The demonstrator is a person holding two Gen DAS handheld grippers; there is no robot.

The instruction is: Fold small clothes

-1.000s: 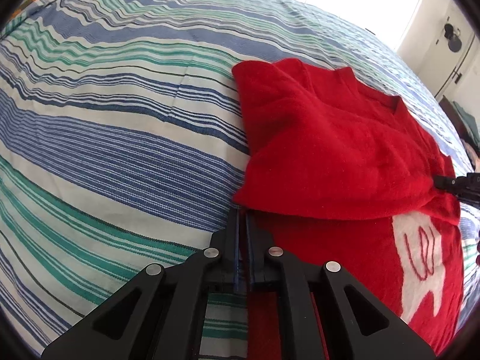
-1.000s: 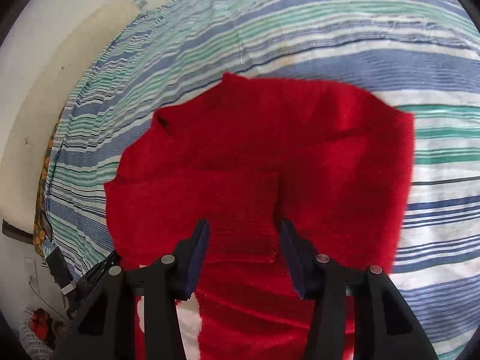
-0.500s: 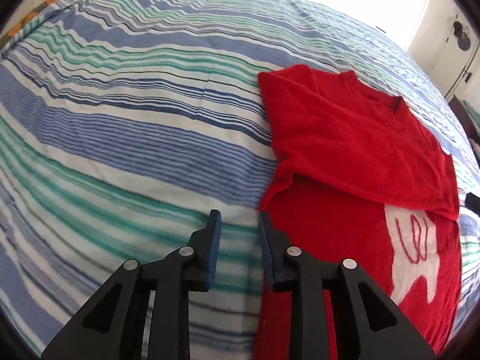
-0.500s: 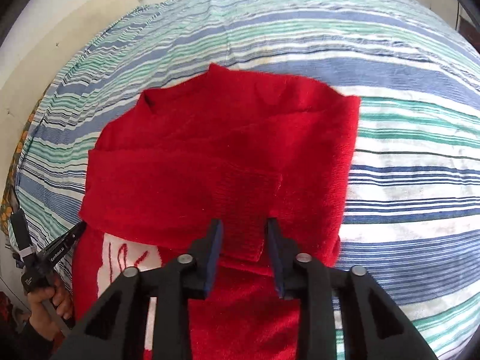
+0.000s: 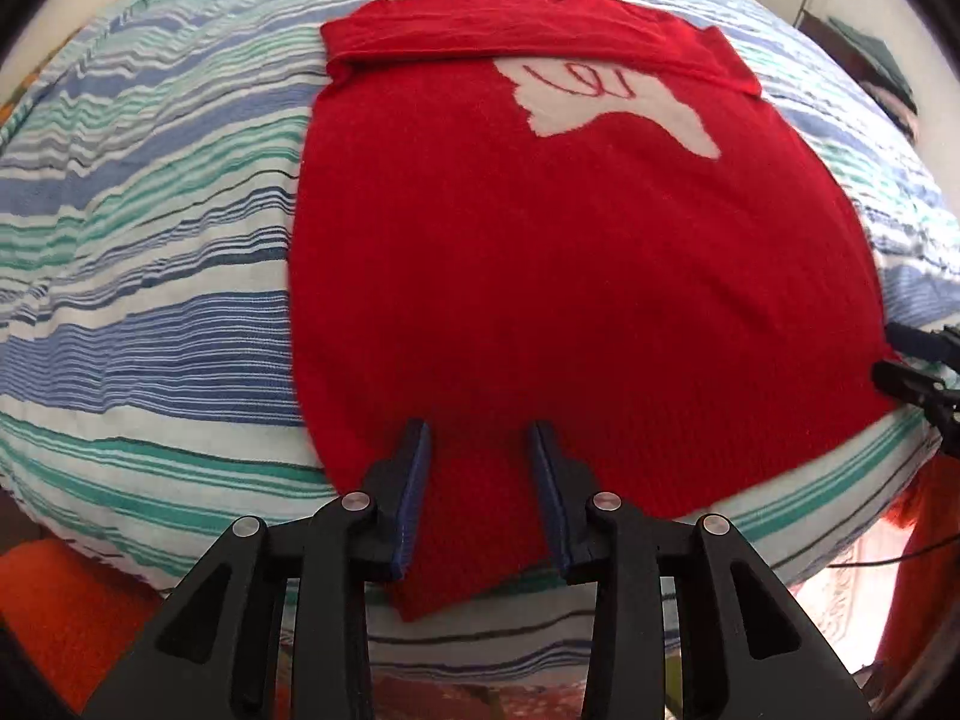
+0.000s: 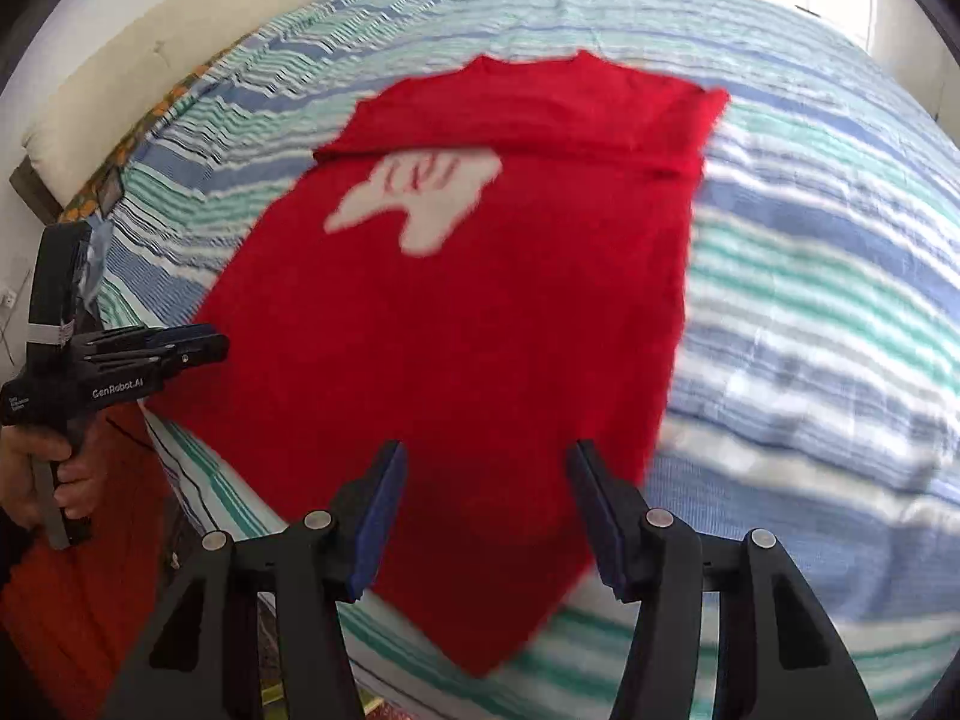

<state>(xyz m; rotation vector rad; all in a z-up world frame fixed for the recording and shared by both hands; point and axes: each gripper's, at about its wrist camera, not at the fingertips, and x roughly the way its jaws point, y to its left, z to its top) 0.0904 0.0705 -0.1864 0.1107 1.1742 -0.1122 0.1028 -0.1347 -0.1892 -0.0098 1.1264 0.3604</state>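
A red sweater [image 5: 540, 276] with a white patch [image 5: 606, 102] lies flat on the striped bedspread [image 5: 150, 276], its sleeves folded across the chest near the collar. My left gripper [image 5: 479, 429] hangs over the lower hem near its left corner. Its jaws are opening, with red knit showing between the fingers and no grip on it. My right gripper [image 6: 486, 450] hovers over the sweater [image 6: 468, 312] near the hem's right corner, jaws also opening, pads clear of the cloth. Each gripper appears in the other's view: the right gripper [image 5: 912, 360] at the sweater's right edge, the left gripper [image 6: 150, 354] in a hand [image 6: 36, 468].
The bed's near edge runs just below the hem [image 5: 540, 612]. Orange fabric [image 5: 54, 612] shows past that edge at the lower left. A cream headboard cushion [image 6: 120, 78] lies beyond the bed's far side. Bare bedspread [image 6: 828, 300] stretches to the right of the sweater.
Both grippers have let go of the folded sleeves and pulled back from the chest to the lower hem. The left went from shut to open; the right stands wider than half a second ago.
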